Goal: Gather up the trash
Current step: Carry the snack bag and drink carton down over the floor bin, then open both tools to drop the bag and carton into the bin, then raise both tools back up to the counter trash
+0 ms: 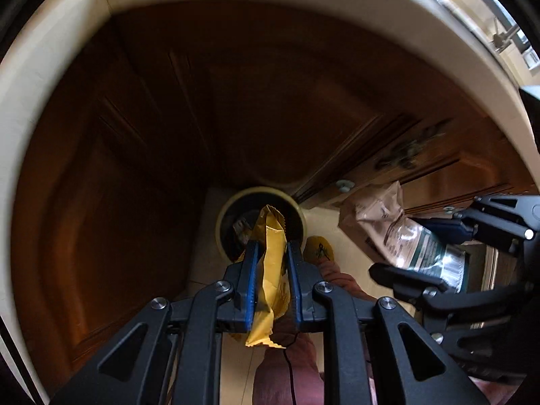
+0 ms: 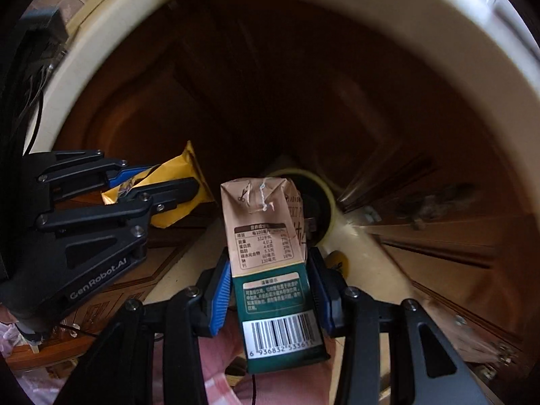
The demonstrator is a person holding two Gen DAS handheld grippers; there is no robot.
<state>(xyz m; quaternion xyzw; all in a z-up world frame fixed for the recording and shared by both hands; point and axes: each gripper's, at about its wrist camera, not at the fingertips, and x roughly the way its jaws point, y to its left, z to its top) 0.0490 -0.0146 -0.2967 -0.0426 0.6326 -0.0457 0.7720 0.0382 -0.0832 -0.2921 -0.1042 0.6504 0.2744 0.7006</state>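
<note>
My left gripper (image 1: 272, 253) is shut on a crumpled yellow wrapper (image 1: 270, 263) and holds it right above the dark mouth of a round cream trash bin (image 1: 222, 212) on the floor. My right gripper (image 2: 270, 270) is shut on a brown and green drink carton (image 2: 270, 263) with a barcode, also over the bin (image 2: 332, 209). The carton (image 1: 398, 229) and right gripper (image 1: 449, 253) show at the right of the left wrist view. The left gripper (image 2: 168, 182) with the wrapper (image 2: 182, 168) shows at the left of the right wrist view.
Dark wooden cabinet doors (image 1: 135, 168) stand behind the bin under a cream countertop edge (image 1: 50, 77). Pale floor tiles (image 1: 324, 222) lie around the bin. A yellow slipper (image 1: 319, 248) and pink trouser legs (image 1: 287, 371) are below the grippers.
</note>
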